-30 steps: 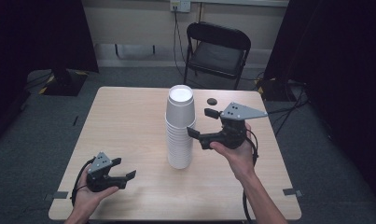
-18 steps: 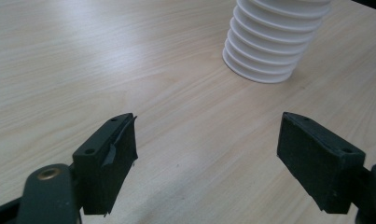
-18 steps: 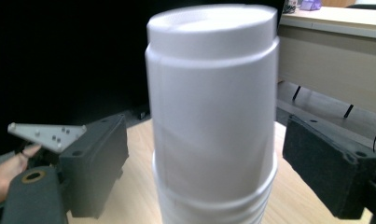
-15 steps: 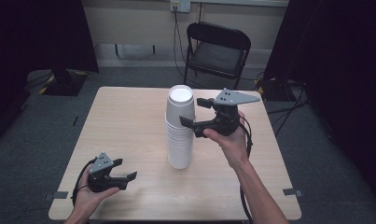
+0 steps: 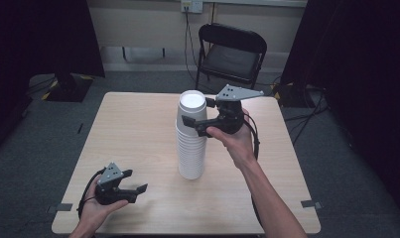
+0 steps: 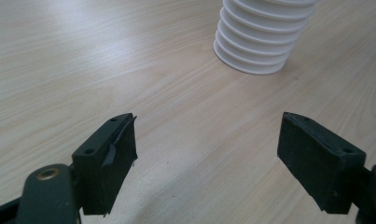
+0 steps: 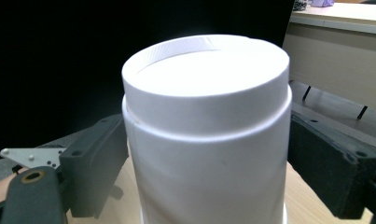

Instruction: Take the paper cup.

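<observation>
A tall stack of white cups, mouths down, stands in the middle of the wooden table. My right gripper is level at the stack's top, one jaw on each side of the topmost cup. The jaws stand wide, the pads close beside the cup's walls with no visible squeeze. My left gripper rests low near the table's front left, open with nothing between its jaws. In the left gripper view the stack's ribbed base sits ahead of that gripper, well apart from it.
A black folding chair stands beyond the table's far edge. Cables trail on the grey floor to the right. Bare tabletop lies left of the stack.
My right gripper has moved left and slightly up, from beside the stack to straddling its top cup. The left gripper and the stack have stayed put.
</observation>
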Tool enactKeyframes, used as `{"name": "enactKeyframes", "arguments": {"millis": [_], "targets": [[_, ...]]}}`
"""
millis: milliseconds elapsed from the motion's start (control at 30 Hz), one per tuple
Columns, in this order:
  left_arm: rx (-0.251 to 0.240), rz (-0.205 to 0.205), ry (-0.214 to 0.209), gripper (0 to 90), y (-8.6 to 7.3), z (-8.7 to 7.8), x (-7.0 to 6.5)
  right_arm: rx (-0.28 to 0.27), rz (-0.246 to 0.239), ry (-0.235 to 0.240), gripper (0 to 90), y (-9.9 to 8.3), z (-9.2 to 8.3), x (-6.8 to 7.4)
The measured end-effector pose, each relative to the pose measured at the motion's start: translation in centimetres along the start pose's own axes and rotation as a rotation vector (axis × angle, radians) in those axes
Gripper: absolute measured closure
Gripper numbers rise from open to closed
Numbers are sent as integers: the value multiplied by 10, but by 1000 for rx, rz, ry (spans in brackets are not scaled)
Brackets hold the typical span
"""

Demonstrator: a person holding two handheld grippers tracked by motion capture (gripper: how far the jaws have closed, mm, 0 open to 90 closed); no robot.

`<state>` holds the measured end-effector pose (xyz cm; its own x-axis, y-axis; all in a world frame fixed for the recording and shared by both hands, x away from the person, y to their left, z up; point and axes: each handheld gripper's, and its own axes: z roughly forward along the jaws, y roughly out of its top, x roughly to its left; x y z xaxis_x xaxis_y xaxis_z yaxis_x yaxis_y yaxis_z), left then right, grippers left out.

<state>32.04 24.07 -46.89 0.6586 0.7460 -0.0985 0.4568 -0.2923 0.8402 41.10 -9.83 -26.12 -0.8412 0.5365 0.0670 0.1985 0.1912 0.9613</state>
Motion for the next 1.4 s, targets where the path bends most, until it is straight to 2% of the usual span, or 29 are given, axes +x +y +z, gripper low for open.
{"name": "enactKeyframes", "arguments": {"millis": [233,333,467,700,800,1133,1400], "targets": [[-6,-9,10,194,0,-1,1,20,-3,-8,134,-1,8,1],[-8,-10,7,194,0,-1,1,38,-4,-21,134,-2,12,0],[-8,-10,5,194,0,-1,1,68,-3,-13,131,-6,20,-2],[-12,-13,8,194,0,-2,2,87,-21,-17,129,-10,24,-1],[-8,-11,9,194,0,-2,2,95,-39,-35,132,-9,24,1],[-8,-12,11,194,0,-1,2,95,-46,-33,143,-7,23,1],[-10,-11,19,194,0,-1,3,75,-52,-36,145,-1,20,2]]}}
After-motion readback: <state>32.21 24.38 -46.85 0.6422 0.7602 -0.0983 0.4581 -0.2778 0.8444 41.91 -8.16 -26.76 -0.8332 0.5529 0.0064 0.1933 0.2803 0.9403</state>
